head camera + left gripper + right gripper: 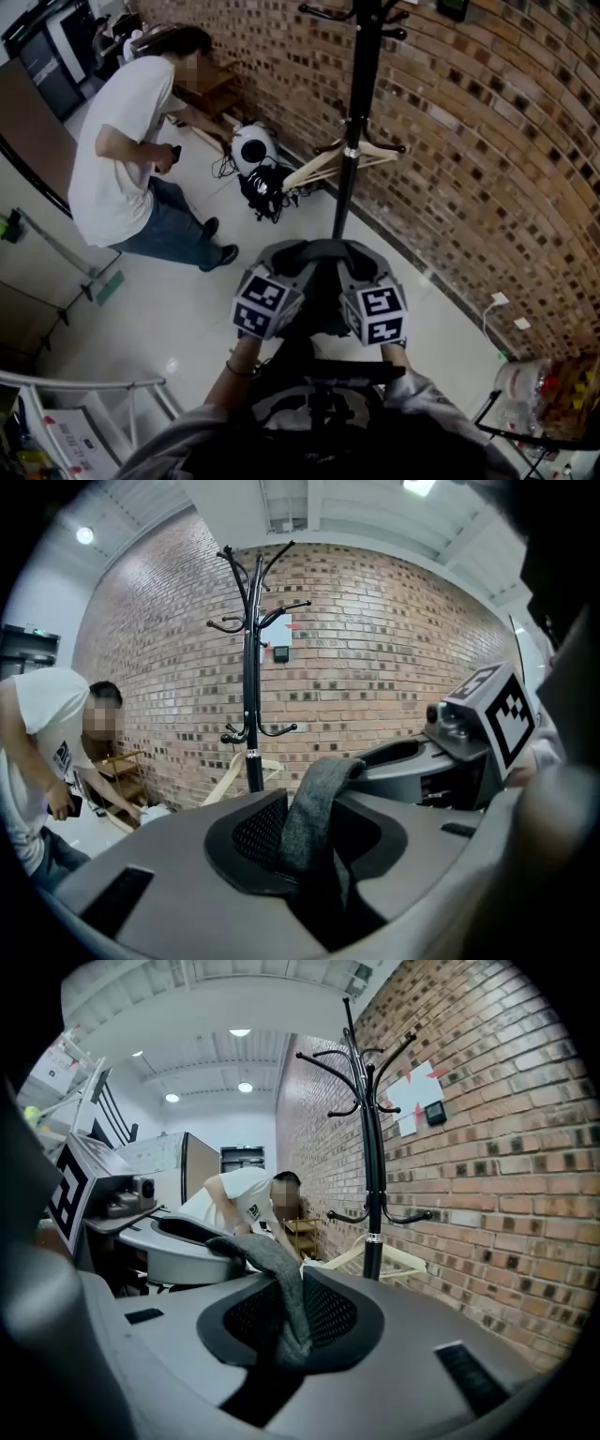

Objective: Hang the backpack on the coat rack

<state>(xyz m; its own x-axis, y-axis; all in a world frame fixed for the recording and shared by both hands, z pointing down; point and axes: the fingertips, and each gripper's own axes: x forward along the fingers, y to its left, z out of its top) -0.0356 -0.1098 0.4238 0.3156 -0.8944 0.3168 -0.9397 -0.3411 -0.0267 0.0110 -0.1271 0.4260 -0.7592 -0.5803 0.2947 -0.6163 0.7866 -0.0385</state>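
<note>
The black coat rack (pixel 352 112) stands against the brick wall, ahead of both grippers, with curved hooks at its top (pixel 249 583) and lower hooks partway down (pixel 372 1213). The dark backpack (pixel 317 305) hangs between and below the grippers. My left gripper (pixel 281 253) is shut on a grey backpack strap (pixel 314 803), which runs up out of its jaws. My right gripper (pixel 364 253) is likewise shut on a grey strap (pixel 279 1283). The two grippers are side by side at the same height, close together, a short way back from the rack's pole.
Wooden hangers (pixel 330 161) hang on the rack's lower hooks. A person in a white shirt (pixel 127 150) bends over at the left near a white rounded object and black cables (pixel 255 159) on the floor. A metal rail (pixel 94 384) is at lower left, plastic bottles (pixel 525 384) at lower right.
</note>
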